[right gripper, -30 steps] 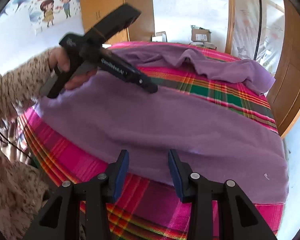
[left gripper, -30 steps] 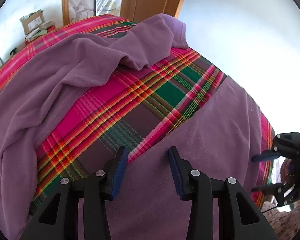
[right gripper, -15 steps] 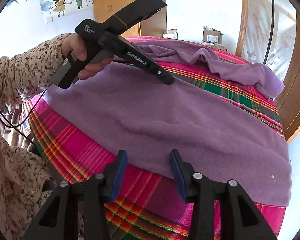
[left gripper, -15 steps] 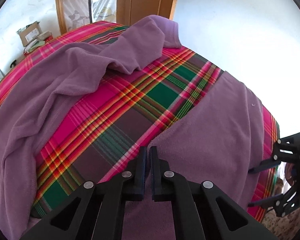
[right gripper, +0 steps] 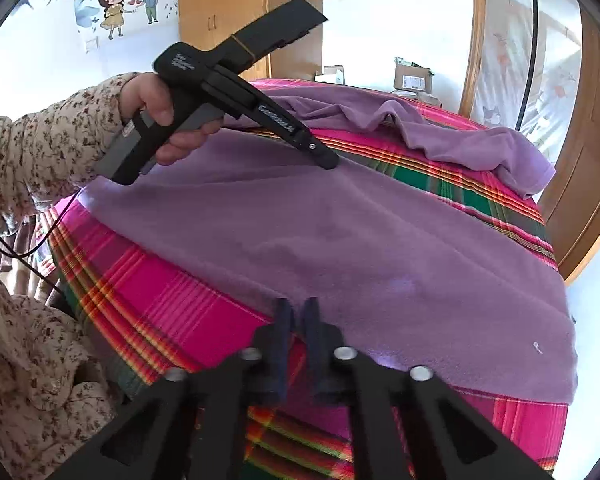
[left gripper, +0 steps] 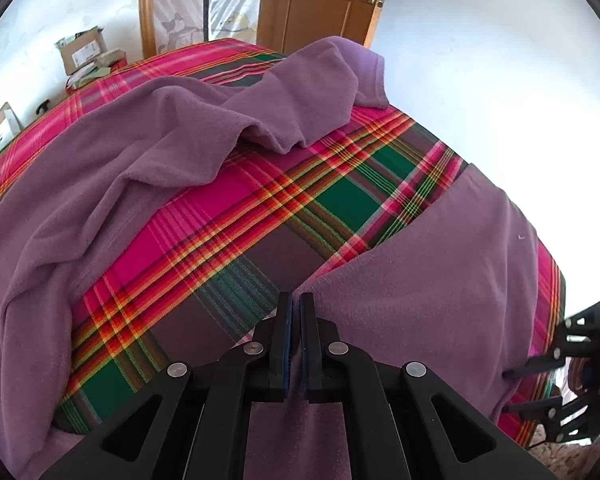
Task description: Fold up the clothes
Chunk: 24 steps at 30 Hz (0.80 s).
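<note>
Pinching the purple cloth (left gripper: 420,280) now, the left gripper (left gripper: 296,312) has its jaws pressed together on the cloth's far edge, near the bottom middle of the left view. A second ago those jaws stood apart over that same edge; they closed a little while back and have stayed shut.

The right gripper (right gripper: 296,320) has just been closing too. Its jaws now sit nearly together at the near edge of the cloth, low in the middle of the right view. That part is blurry, but a bit of purple seems to be caught between them.

So both tools look clenched on the same piece, one on each side. This seems to mean the grabbing is done and a lift and fold can come next.

The cloth lies spread on a bed (left gripper: 260,240) with a bright pink, green and yellow checked cover. The part by the grippers is flat and smooth. It looks soft and fuzzy, like fleece. Farther back, in the upper middle of the left view, more purple lies bunched and wrinkled, with a sleeve (left gripper: 332,80) reaching toward the door (left gripper: 320,0). A small white fleck shows on the flat part at the right.

A hand (right gripper: 164,120) in a flowery sleeve holds the left tool.
</note>
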Each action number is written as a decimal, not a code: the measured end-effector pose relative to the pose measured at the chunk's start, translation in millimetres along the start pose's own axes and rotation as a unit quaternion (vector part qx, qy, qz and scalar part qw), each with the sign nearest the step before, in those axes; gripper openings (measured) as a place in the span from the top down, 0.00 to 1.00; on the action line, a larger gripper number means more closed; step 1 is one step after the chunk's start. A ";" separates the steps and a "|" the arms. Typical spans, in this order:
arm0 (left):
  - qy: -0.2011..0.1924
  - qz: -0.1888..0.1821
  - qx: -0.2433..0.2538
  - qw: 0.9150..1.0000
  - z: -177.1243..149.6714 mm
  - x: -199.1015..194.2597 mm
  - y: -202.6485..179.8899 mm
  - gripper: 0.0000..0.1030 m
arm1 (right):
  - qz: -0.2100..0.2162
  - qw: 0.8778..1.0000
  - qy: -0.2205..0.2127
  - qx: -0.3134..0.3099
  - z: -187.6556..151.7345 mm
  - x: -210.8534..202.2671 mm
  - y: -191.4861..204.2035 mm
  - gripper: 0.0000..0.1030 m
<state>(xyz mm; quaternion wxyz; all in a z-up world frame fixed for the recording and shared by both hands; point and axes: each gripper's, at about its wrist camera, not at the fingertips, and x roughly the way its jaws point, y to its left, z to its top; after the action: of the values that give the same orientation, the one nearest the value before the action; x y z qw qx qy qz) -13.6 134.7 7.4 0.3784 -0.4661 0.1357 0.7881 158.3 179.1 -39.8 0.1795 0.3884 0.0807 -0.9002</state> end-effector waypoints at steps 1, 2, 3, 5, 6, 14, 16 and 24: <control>0.000 0.002 0.001 1.000 0.2 0.9 -1.0 0.96 | 0.000 1.000 0.001 -0.003 -0.6 -0.6 1.5 0.98; 0.000 0.002 -0.001 1.000 0.4 0.9 -0.9 0.96 | 0.000 1.000 0.003 -0.005 -1.0 -1.3 2.4 0.98; 0.000 0.001 -0.003 1.000 0.1 0.8 -0.6 0.96 | 0.000 1.000 0.004 -0.007 -1.4 -1.9 3.2 0.98; 0.000 0.000 -0.007 1.000 -0.4 0.6 -0.1 0.96 | 0.002 1.000 0.007 -0.008 -2.3 -3.5 4.0 0.98; 0.000 -0.001 -0.009 1.000 -0.6 0.5 0.2 0.96 | 0.003 1.000 0.008 -0.008 -2.8 -4.4 4.2 0.98; 0.006 -0.009 -0.025 1.000 -1.0 -0.8 2.5 0.92 | 0.022 0.999 0.030 -0.003 1.1 -7.0 3.3 0.95; 0.010 -0.006 -0.027 1.000 -1.2 -2.9 2.3 0.89 | 0.038 0.999 0.024 -0.001 3.9 -14.8 1.5 0.95; -0.028 0.019 -0.051 0.998 -12.3 -47.4 11.5 0.75 | 0.005 0.997 -0.028 0.077 25.4 -12.2 -31.7 0.77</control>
<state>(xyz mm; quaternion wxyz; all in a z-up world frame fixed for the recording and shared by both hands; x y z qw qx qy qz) -1.0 97.7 39.0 0.3428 -0.4593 0.0938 0.8141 136.8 204.4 -13.3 0.1560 0.3765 0.0037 -0.9132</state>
